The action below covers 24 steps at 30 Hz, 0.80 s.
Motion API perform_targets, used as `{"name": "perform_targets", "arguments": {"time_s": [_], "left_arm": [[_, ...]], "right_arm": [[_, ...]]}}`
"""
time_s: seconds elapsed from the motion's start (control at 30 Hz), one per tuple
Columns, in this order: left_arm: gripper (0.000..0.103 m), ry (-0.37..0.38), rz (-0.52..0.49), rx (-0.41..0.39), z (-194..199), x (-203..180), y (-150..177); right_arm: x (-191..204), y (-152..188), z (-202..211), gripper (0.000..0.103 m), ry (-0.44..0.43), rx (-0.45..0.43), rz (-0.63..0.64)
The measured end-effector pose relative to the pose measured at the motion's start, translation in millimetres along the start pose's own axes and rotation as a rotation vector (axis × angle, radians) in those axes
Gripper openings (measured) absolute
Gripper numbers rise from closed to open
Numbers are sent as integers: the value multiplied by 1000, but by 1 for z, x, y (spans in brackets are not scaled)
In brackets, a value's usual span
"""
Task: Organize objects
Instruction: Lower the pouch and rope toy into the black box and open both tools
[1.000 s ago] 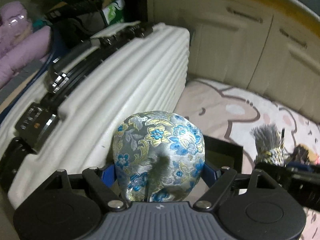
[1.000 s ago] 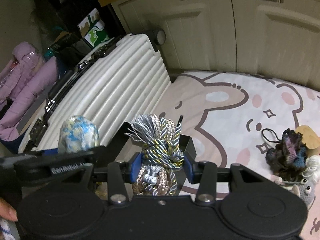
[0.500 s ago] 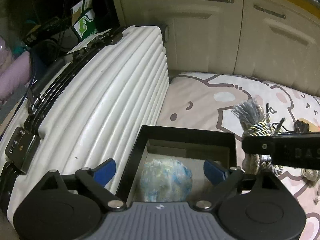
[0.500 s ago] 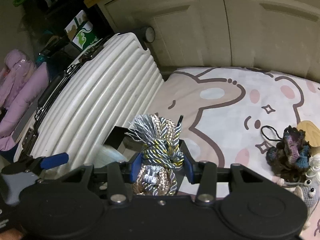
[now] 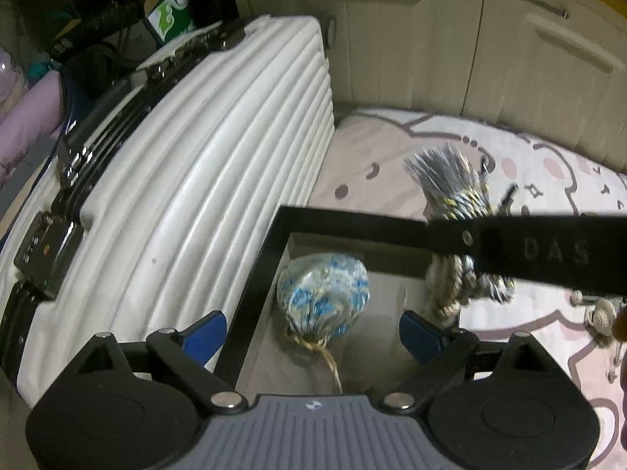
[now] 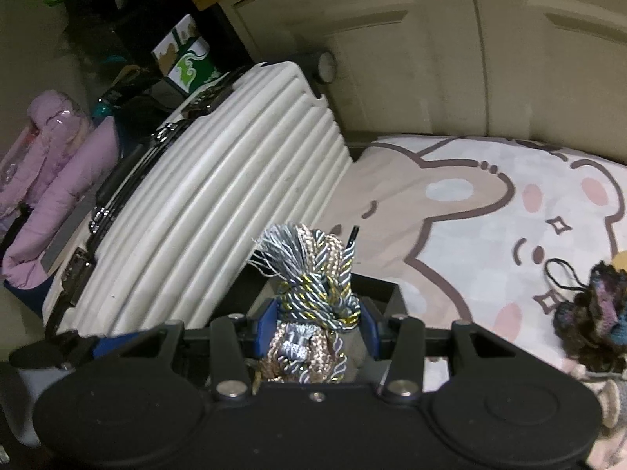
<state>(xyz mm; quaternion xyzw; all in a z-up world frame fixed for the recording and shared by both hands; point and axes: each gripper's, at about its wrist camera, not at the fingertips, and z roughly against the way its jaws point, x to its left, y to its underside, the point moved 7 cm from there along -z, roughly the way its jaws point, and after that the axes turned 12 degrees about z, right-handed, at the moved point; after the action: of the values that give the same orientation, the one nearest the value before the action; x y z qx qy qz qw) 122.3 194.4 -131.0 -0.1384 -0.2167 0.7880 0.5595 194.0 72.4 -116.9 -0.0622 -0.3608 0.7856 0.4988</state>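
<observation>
A silver brocade pouch [image 5: 323, 293] with blue flowers lies on the floor of a black open box [image 5: 254, 274], its drawstring trailing toward me. My left gripper [image 5: 311, 333] hangs open above the box, nothing between its blue pads. My right gripper [image 6: 317, 331] is shut on a bundle of grey, gold and beige tasselled cords [image 6: 313, 297], held over the box's far rim [image 6: 376, 288]. In the left wrist view the same cord bundle [image 5: 450, 180] shows behind the right gripper's black finger [image 5: 548, 250].
A white ribbed suitcase [image 5: 188, 196] lies right beside the box on the left. A cartoon bear mat [image 6: 490, 211] covers the floor, with a dark yarn tangle [image 6: 591, 317] and small knitted things at its right. Cream cabinet doors [image 6: 411, 47] stand behind. Pink bedding [image 6: 51, 164] is far left.
My left gripper opened and let go of the brocade pouch, which dropped into the black box. My right gripper keeps its grip on the cords and has shifted over the box.
</observation>
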Motion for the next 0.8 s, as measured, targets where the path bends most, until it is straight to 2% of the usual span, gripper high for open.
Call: {"name": "perform_targets", "arguments": {"time_s": [0.13,0.2,0.23,0.27,0.43,0.8], "left_arm": [[95,-2,22,39,-4,5,6],[95,0,39,62,-6,7,9],[96,1,51,76,-8,9,10],[96,2,59,88,-10,10,12],[97,7,81,129,-15,12,16],[100,23,114,155,-13,9,19]], "right_arm": [[4,-2,-7,48,-17,-9,12],[5,-4,-10,59,-43,-22,-1],[7,-5,-10,68,-48,-25,-1],[7,-5,-9,71,-37,-27,7],[7,-2,-10,71,-10,6,36],[0,4,-2,71,13,39,58]]}}
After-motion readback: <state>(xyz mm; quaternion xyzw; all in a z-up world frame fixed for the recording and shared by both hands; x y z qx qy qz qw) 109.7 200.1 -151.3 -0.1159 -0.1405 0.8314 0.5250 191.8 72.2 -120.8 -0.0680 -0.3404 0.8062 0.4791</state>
